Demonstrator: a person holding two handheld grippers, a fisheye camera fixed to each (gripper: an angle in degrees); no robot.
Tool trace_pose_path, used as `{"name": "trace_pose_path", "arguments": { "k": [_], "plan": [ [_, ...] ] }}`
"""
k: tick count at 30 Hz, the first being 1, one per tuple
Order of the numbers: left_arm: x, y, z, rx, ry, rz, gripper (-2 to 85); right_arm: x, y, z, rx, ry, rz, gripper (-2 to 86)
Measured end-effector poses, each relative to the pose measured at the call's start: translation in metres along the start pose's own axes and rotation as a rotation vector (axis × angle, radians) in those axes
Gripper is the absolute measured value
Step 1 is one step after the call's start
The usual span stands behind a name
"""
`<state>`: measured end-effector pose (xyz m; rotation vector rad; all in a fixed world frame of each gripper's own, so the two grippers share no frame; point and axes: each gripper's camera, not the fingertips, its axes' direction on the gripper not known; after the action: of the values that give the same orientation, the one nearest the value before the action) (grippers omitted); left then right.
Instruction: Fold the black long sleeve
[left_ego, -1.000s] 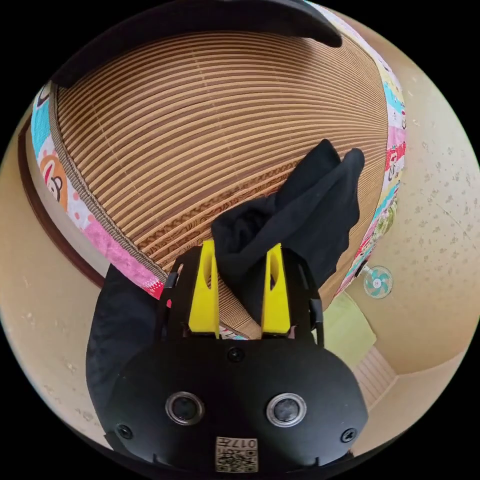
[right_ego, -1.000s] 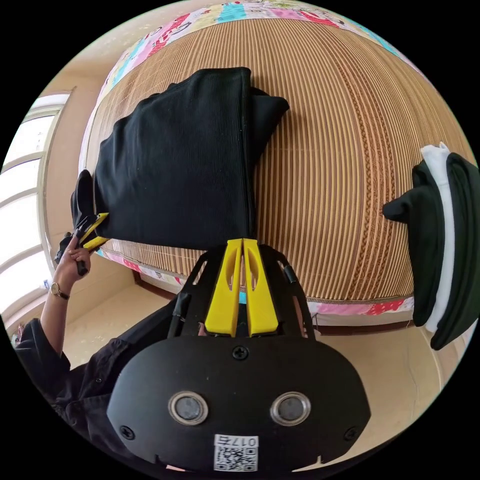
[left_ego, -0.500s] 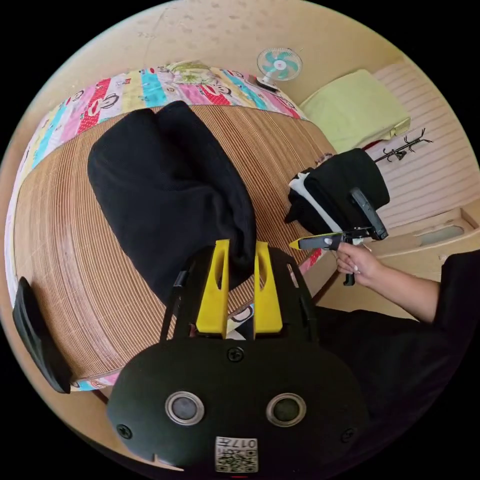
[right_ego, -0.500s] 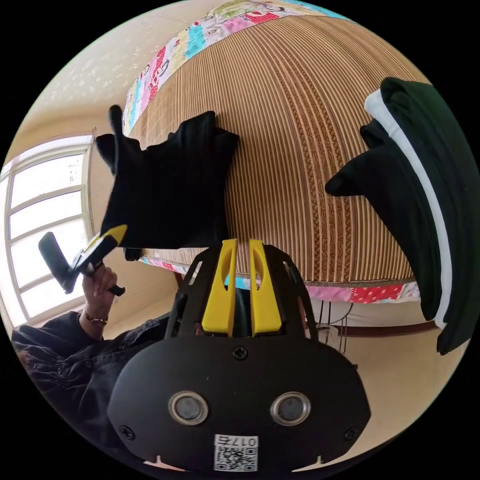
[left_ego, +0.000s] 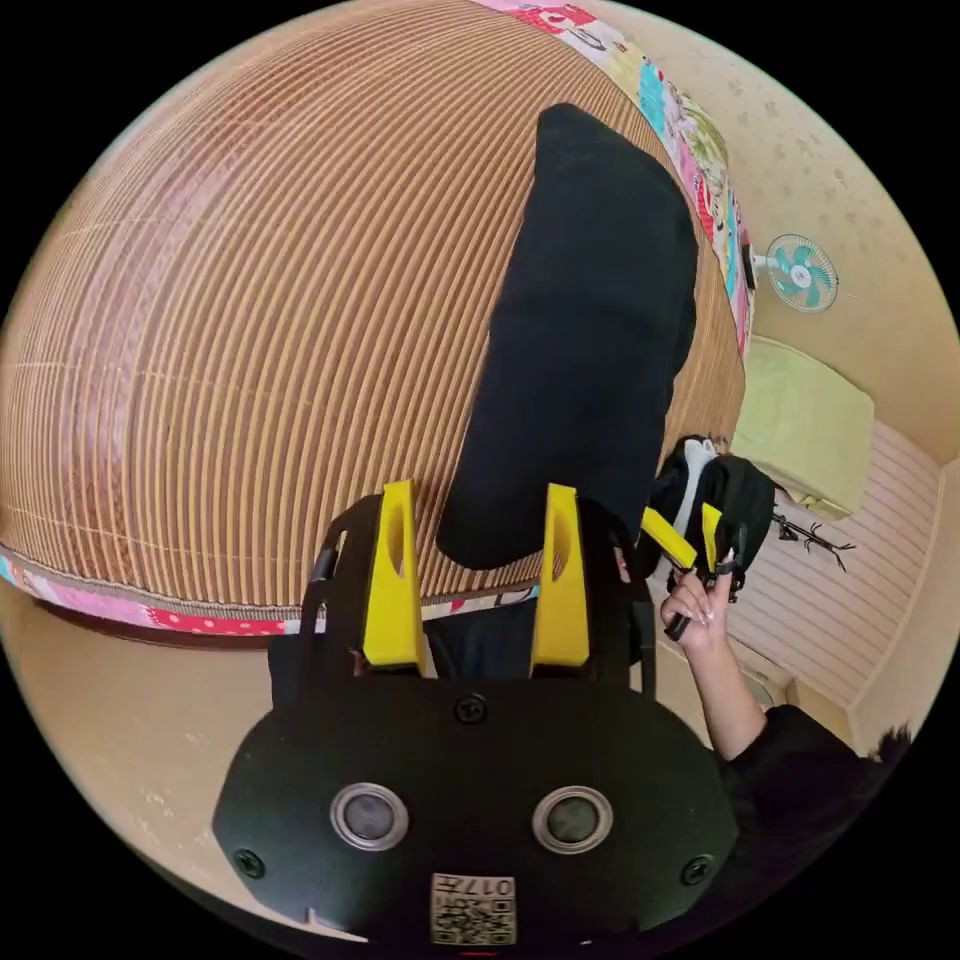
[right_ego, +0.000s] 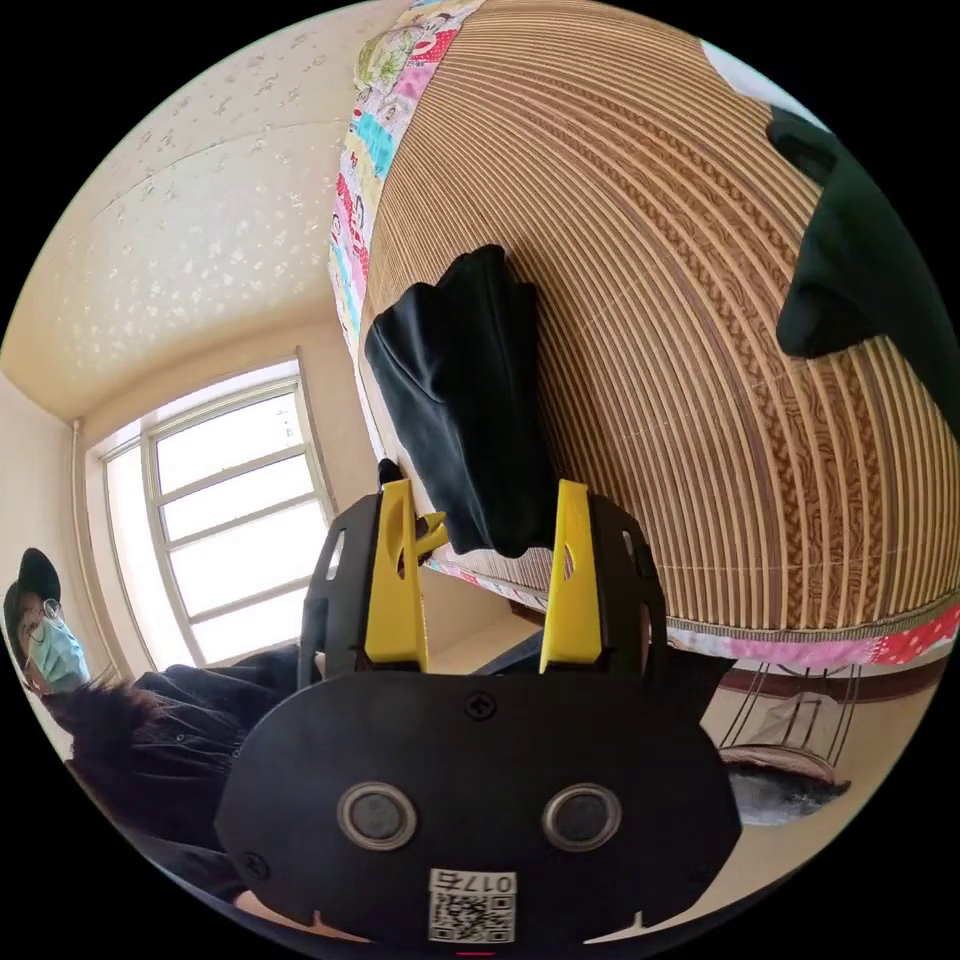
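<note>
Black long sleeve: your black long sleeve (left_ego: 585, 340) lies folded into a long narrow bundle on the bamboo mat (left_ego: 250, 330), one end at the mat's near edge, the rest running inward; in the right gripper view the same bundle (right_ego: 470, 400) sits near the near-left corner of the mat

Left gripper: your left gripper (left_ego: 476, 560) has its yellow jaws spread wide, holding nothing; the near end of the bundle shows between them, but neither jaw presses on it

Right gripper: your right gripper (right_ego: 483, 560) is also wide open and empty, its jaws framing the bundle's near end without gripping; in the left gripper view it (left_ego: 688, 535) shows in your hand (left_ego: 695, 600) off the mat's edge, jaws apart

Other clothes: a dark folded pile (right_ego: 850, 260) with a white layer sits well apart from the bundle, toward the mat's far right side

Bed: a patterned sheet (right_ego: 365, 180) borders the mat along its edges

Room: a small fan (left_ego: 800, 272) stands by the wall, and a window (right_ego: 215, 520) is bright beyond the bed
</note>
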<state>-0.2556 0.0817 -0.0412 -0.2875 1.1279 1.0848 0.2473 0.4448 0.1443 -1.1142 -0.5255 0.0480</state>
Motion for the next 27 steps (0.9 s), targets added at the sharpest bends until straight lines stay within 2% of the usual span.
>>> {"name": "trace_pose_path", "arguments": {
  "k": [1, 3, 5, 7, 13, 15, 17, 20, 22, 27],
  "plan": [
    [-0.005, -0.002, 0.021, -0.100, 0.080, 0.015, 12.8, 0.008, -0.002, 0.004, -0.002, -0.015, 0.022, 19.7],
    [-0.006, 0.004, 0.034, -0.133, 0.126, 0.014, 8.7, 0.018, -0.002, 0.006, 0.018, -0.031, 0.049, 20.8],
    [-0.001, 0.014, 0.036, -0.186, 0.283, 0.024, 7.1, 0.032, 0.004, 0.007, 0.037, -0.072, 0.128, 22.5],
    [0.009, 0.027, 0.020, -0.146, 0.404, 0.062, 6.8, 0.035, 0.015, 0.006, 0.079, -0.125, 0.167, 23.8],
    [0.032, 0.063, -0.036, -0.106, 0.529, 0.161, 6.6, 0.042, 0.041, 0.023, 0.071, -0.187, 0.306, 28.4],
    [0.036, 0.071, -0.045, -0.111, 0.577, 0.175, 6.5, 0.052, 0.044, 0.032, 0.062, -0.266, 0.358, 28.5],
    [0.041, 0.082, -0.056, -0.112, 0.650, 0.180, 6.5, 0.064, 0.043, 0.052, -0.015, -0.525, 0.391, 23.9],
    [0.043, 0.094, -0.087, -0.044, 0.671, 0.222, 6.5, 0.045, 0.040, 0.071, -0.086, -0.884, 0.295, 14.1],
    [0.039, 0.100, -0.115, 0.009, 0.682, 0.249, 6.5, 0.010, 0.035, 0.066, -0.106, -0.828, 0.198, 11.8],
    [0.005, 0.115, -0.206, 0.165, 0.681, 0.268, 6.5, -0.129, 0.000, 0.097, -0.392, -0.615, -0.139, 8.8]
  ]
}}
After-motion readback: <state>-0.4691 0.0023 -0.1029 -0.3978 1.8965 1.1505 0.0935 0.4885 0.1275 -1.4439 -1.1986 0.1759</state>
